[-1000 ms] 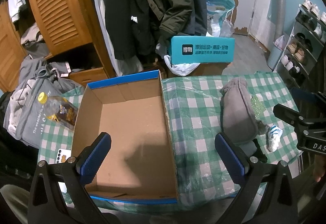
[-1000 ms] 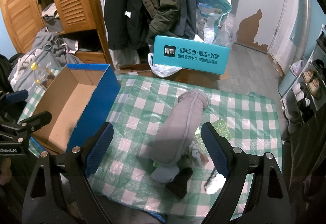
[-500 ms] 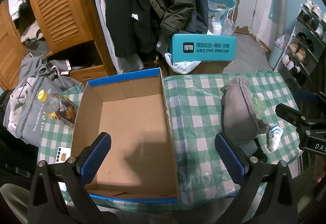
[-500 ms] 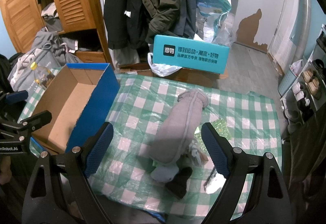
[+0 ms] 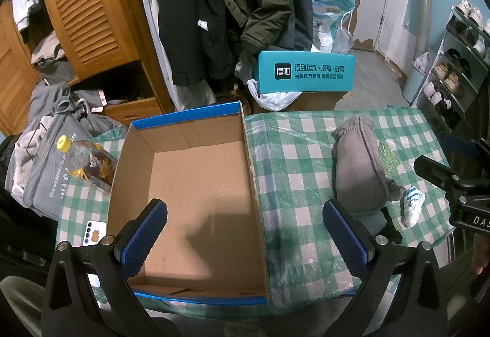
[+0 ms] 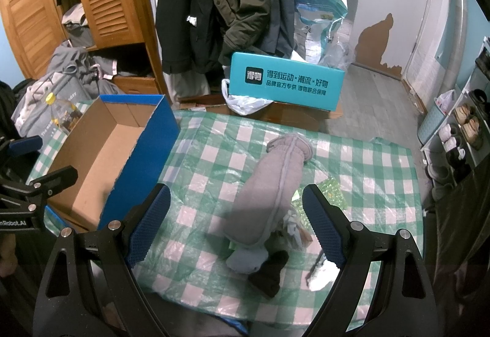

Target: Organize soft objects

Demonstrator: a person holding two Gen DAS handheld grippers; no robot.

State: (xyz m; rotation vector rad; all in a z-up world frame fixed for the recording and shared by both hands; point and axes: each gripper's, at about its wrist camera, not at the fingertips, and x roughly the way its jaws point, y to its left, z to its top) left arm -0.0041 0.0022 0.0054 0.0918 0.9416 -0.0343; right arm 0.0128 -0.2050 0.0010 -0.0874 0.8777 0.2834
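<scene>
An open cardboard box with blue rim [image 5: 190, 183] [image 6: 101, 159] stands empty on the left of the green checked table [image 5: 294, 159]. A long grey garment roll [image 6: 272, 187] [image 5: 358, 171] lies on the table to its right, with a pale blue sock [image 6: 245, 259], a black sock [image 6: 269, 274] and a white sock [image 5: 412, 208] by its near end. My left gripper [image 5: 243, 222] is open and empty above the box's near end. My right gripper [image 6: 235, 211] is open and empty, hovering above the garment roll's near end.
A plastic bottle with yellow cap [image 5: 88, 162] and a phone [image 5: 93, 232] lie left of the box. A teal shoe box [image 6: 286, 84] sits beyond the table's far edge. Coats, a wooden wardrobe and a shoe rack [image 5: 456, 73] surround the table.
Both views have shifted only slightly. Both grippers stay open and nothing on the table has moved.
</scene>
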